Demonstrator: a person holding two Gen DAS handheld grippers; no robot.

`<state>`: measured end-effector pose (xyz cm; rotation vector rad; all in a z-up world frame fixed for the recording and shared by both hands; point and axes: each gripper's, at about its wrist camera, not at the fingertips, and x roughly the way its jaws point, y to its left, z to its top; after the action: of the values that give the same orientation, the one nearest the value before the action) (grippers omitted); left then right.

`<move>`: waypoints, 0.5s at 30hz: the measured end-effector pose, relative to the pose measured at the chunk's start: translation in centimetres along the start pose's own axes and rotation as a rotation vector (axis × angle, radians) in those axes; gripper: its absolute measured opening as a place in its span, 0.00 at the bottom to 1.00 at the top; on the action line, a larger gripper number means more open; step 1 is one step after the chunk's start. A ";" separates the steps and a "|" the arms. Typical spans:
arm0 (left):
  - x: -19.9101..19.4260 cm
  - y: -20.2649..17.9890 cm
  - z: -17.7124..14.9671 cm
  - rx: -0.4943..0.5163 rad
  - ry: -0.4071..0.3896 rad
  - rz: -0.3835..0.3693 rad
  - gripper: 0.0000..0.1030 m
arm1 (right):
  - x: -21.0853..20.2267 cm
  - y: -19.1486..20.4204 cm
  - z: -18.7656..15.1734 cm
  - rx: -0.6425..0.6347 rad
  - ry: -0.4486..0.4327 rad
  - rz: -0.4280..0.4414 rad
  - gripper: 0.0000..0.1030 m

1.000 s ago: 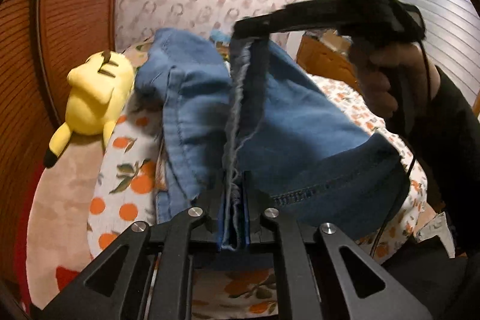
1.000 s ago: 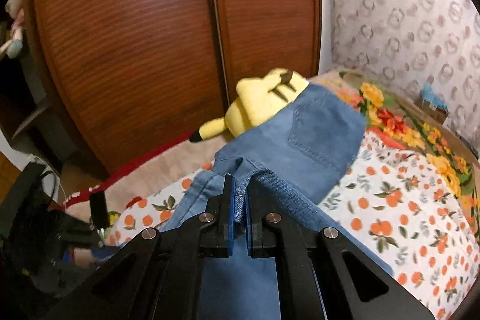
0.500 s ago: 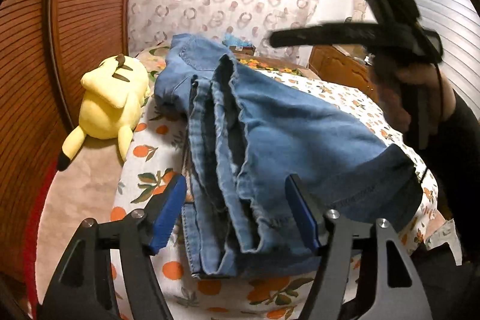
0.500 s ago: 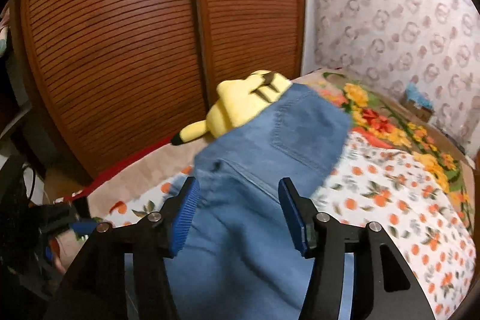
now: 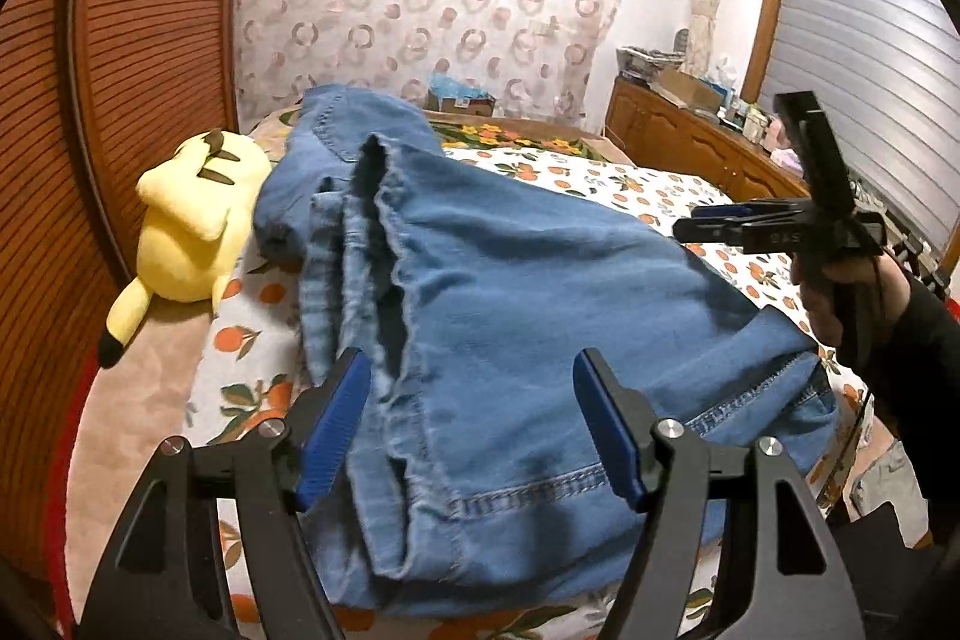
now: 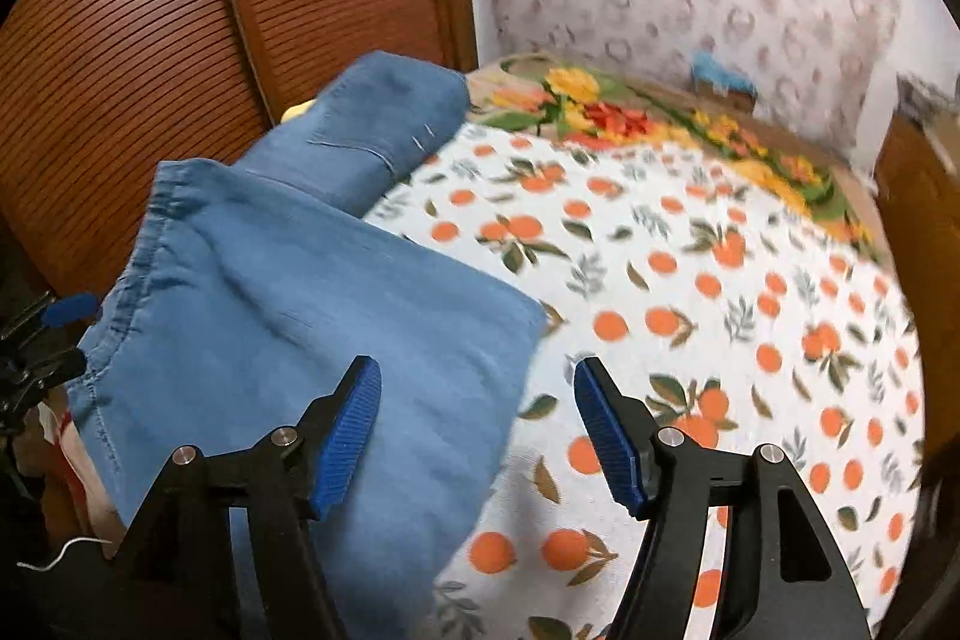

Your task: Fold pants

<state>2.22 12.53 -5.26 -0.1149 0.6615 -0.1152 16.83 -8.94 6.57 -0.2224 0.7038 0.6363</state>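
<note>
Blue denim pants [image 5: 540, 316] lie folded over on the bed, the frayed hems near the front left and the waist end toward the far wall. My left gripper [image 5: 471, 436] is open and empty just above the near edge of the fold. My right gripper [image 6: 477, 430] is open and empty, over the right edge of the pants [image 6: 312, 316] and the sheet. It also shows in the left wrist view [image 5: 774, 226], held in a hand at the right, off the fabric.
The bed has an orange-print sheet [image 6: 690, 292]. A yellow plush toy [image 5: 192, 214] lies at the left of the pants beside the wooden wardrobe doors [image 5: 120, 70]. A wooden dresser [image 5: 690, 142] with clutter stands at the far right.
Both grippers were shut on the pants' edge a second ago, then opened and let go. The pants dropped onto the bed. Both grippers have drawn back; the right one swung right.
</note>
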 end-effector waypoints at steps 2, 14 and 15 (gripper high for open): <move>0.3 -0.3 0.1 0.007 0.004 -0.002 0.69 | 1.2 -0.1 0.0 0.023 0.014 0.018 0.67; 1.0 -0.9 0.5 0.012 0.007 0.004 0.69 | 4.6 1.0 -1.6 0.037 0.080 0.079 0.67; 1.0 -1.0 0.5 0.013 0.007 0.003 0.69 | 4.5 0.7 -1.9 0.041 0.077 0.083 0.67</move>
<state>3.29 11.47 -5.34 -0.1010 0.6680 -0.1168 18.03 -6.98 2.19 -0.1808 0.8033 0.6949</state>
